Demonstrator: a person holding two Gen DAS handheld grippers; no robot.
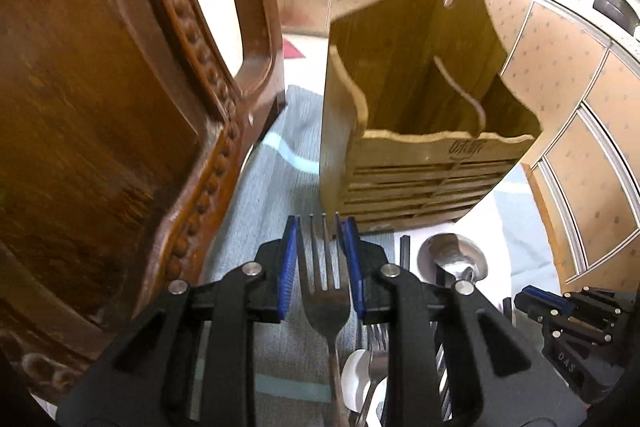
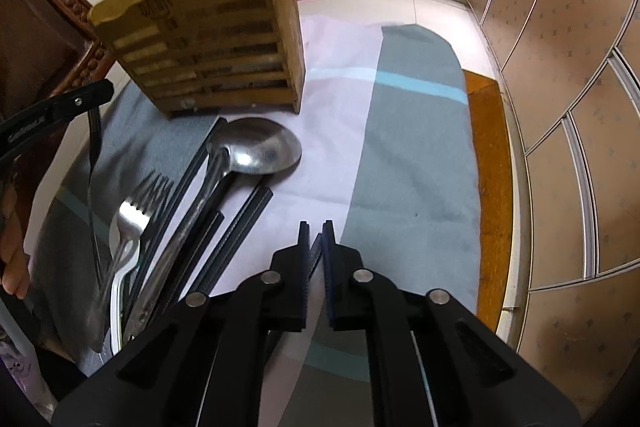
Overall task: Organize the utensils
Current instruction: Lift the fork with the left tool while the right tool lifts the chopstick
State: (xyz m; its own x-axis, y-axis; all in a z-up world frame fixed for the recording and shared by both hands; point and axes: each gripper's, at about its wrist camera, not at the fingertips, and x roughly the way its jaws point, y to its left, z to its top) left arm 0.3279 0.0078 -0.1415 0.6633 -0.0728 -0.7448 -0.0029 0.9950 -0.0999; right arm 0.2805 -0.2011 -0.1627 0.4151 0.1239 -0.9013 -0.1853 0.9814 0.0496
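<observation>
My left gripper (image 1: 318, 223) is shut on a steel fork (image 1: 326, 291), tines pointing forward, held above the table just in front of the wooden utensil holder (image 1: 420, 163). The holder's compartments look empty. My right gripper (image 2: 316, 227) is shut on a dark chopstick (image 2: 316, 251), low over the cloth. On the cloth lie a large steel ladle (image 2: 256, 147), another fork (image 2: 136, 207), several dark chopsticks (image 2: 236, 227) and a white spoon (image 1: 358, 379). The holder (image 2: 208, 39) stands behind them.
A carved wooden chair (image 1: 120, 107) stands close on the left of the holder. A grey, pink and teal cloth (image 2: 408, 155) covers the table, with the wooden table edge (image 2: 488, 187) on the right. Cabinet doors (image 2: 560, 67) run beyond.
</observation>
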